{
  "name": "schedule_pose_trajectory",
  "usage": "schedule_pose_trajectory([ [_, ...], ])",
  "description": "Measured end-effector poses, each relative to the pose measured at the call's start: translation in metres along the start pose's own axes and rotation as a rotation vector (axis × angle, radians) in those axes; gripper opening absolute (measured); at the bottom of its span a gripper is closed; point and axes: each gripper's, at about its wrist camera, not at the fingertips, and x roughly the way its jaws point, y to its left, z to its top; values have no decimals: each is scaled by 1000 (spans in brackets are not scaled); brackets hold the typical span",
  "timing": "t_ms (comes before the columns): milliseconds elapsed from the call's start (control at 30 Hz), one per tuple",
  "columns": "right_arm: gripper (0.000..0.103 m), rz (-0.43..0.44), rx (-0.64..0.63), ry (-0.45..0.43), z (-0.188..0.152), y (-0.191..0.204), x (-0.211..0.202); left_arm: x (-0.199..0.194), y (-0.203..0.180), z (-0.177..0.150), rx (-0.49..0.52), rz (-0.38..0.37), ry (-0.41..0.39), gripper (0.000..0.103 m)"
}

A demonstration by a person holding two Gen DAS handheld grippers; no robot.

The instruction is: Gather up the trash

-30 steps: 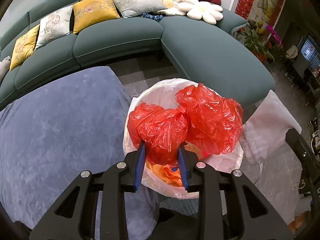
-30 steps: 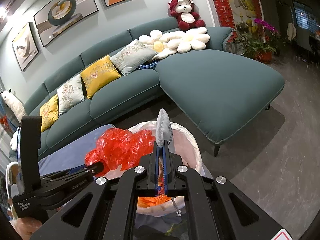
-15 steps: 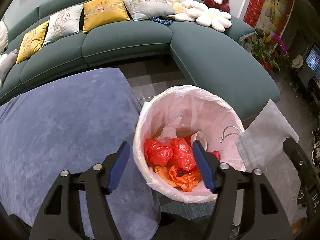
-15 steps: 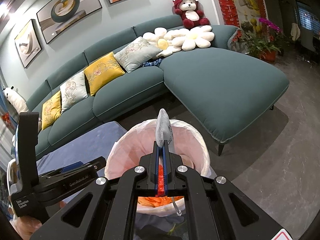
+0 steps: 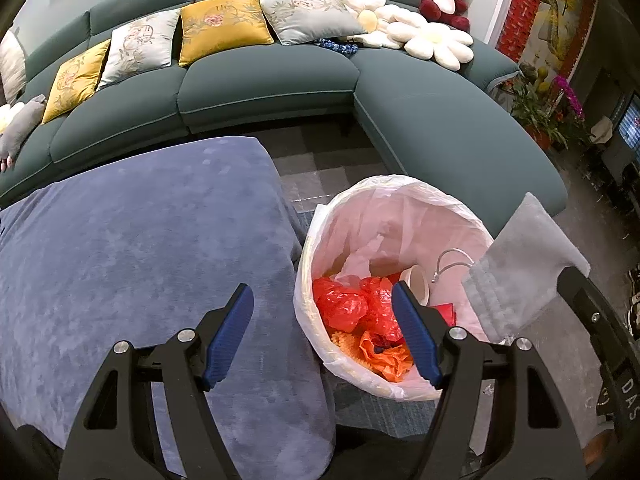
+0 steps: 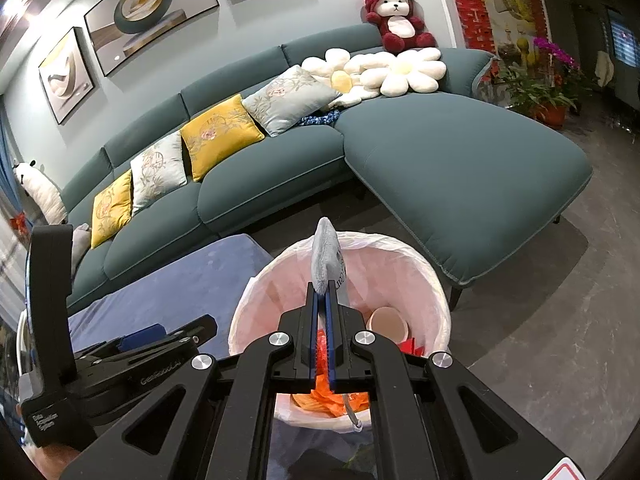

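Crinkled red plastic, two knotted-looking red bags, lies at the bottom of the trash bin, just ahead of and between the fingertips of the left gripper. The film is glossy and translucent, bunched into tight wrinkled lumps. Beneath them, closer to the fingers, sits an orange wrapper with a ridged yellow piece beside it, and beyond the right-hand blue pad a paper cup lies tipped on its side. A thin white liner is folded over the bin's rim. The left gripper's fingers are spread wide with nothing between them; one pad hangs over the blue-grey velvet surface, the other over the bin's opening.

Off to the right of those fingers, a grey cloth stands above the bin's far rim. In the right wrist view the right gripper has its fingers clamped together on the lower edge of that grey cloth, which sticks up past the fingertips. Directly below and ahead of them is the bin, with the cup and orange scraps visible inside. The left gripper appears low to the left of the right fingers, its state unclear from this angle. A teal sofa curves across the background.
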Motion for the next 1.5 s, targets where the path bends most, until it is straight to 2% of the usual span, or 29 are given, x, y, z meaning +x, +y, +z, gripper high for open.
schedule_pose_trajectory([
  [300,12,4,18,15,5,6,7,-1,6,-2,-8,10,1,68],
  [367,20,2,15,11,6,8,6,-3,7,-3,-7,12,1,69],
  [500,25,2,0,1,6,13,-1,-7,12,-6,-14,19,-3,71],
  [733,48,-22,-54,-7,3,24,-22,-22,19,-17,-2,41,-12,75],
  [767,50,-23,-60,-7,2,25,-26,-25,19,-18,-2,46,-13,80],
  [833,52,-30,-75,-7,0,27,-33,-31,22,-22,-2,60,-24,84],
  [1067,60,-69,-146,-2,-16,39,-57,-54,30,-39,2,79,-37,84],
  [1133,62,-72,-162,7,-22,41,-62,-60,33,-43,3,90,-38,87],
  [1333,82,-78,-171,7,-36,44,-77,-78,38,-57,-4,105,-53,90],
  [1500,84,-97,-215,3,-40,49,-85,-85,41,-66,-19,112,-51,91],
])
